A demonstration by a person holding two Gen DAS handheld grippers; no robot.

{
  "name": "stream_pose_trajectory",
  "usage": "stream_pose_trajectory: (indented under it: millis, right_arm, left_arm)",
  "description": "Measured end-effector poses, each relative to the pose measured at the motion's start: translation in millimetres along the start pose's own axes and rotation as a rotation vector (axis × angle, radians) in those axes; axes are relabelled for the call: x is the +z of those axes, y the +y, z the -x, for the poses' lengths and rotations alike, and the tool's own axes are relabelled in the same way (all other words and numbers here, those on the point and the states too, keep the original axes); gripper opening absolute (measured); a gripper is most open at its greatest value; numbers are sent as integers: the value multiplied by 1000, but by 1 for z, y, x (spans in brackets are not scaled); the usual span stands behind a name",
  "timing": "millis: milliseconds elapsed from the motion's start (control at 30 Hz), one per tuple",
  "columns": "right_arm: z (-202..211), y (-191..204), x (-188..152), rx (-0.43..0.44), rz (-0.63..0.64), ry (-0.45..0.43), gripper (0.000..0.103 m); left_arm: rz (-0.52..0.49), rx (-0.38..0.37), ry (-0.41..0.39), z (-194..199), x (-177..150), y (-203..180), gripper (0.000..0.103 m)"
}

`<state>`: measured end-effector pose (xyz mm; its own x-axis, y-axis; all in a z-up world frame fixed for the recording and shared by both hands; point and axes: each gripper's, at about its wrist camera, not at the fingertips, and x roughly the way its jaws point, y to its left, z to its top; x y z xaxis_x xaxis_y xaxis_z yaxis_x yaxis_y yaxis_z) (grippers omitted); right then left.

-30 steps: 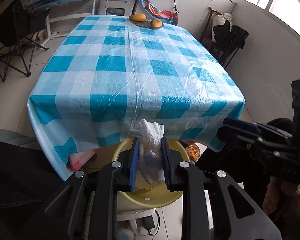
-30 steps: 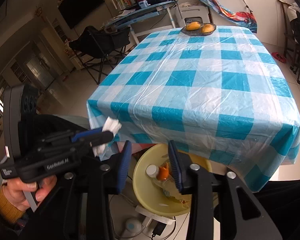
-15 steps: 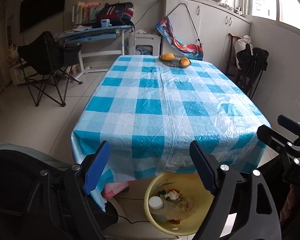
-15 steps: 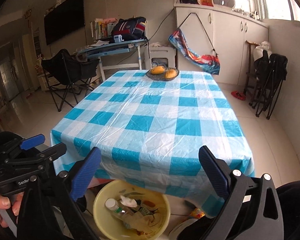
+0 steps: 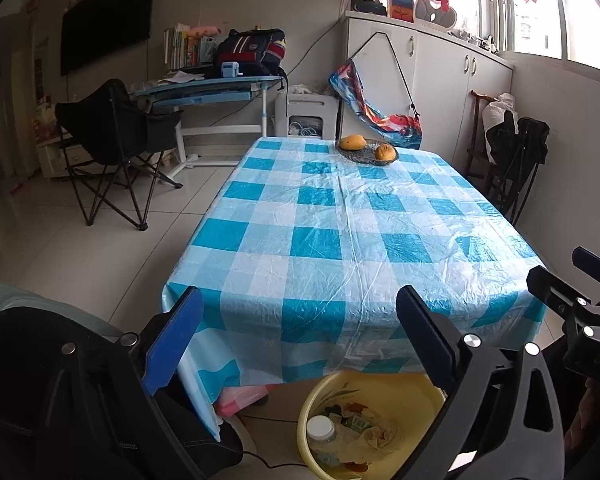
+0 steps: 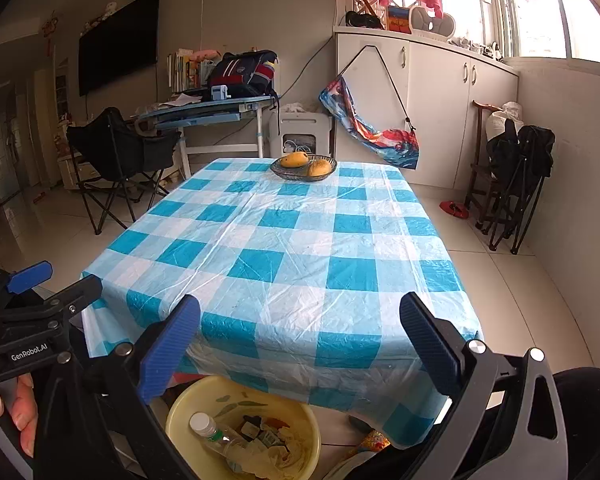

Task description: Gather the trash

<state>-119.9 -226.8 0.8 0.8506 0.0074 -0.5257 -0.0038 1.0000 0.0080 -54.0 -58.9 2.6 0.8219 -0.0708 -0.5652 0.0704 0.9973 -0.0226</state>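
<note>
Where tissue was pinched, left gripper [image 5: 300,336] fingers opening, empty, right gripper [image 6: 300,340] wide.

Black tool [image 5: 296,336], blue pads [image 5: 172,336], silver screws.

Only one text reads clearly. In the right wrist view, the body of the left gripper [image 6: 58,280] carries the white brand "GenRobot.AI", just above the hand [image 6: 10,412] that holds it.

In the left wrist view, the body of the right gripper [image 5: 560,276] has raised letters at the picture's right edge, something like "DAS", but they are dark on dark and cannot be read for sure.

The spines of the books [image 6: 184,70] on the desk are too small to read.
</note>
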Motion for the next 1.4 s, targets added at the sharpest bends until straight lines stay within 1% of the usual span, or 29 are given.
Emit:
stream_pose_trajectory:
  millis: [233, 933, 1400]
  right_arm:
    - [2, 1, 1, -37, 15, -26, 96]
    - [2, -1, 2, -94, -3, -49, 96]
    - [1, 0, 1, -91, 3, -42, 96]
  left_arm:
    - [-2, 21, -55, 8, 3, 0, 95]
    - [-9, 46, -82, 10, 4, -1, 95]
    - [-22, 67, -91, 11, 6, -3, 95]
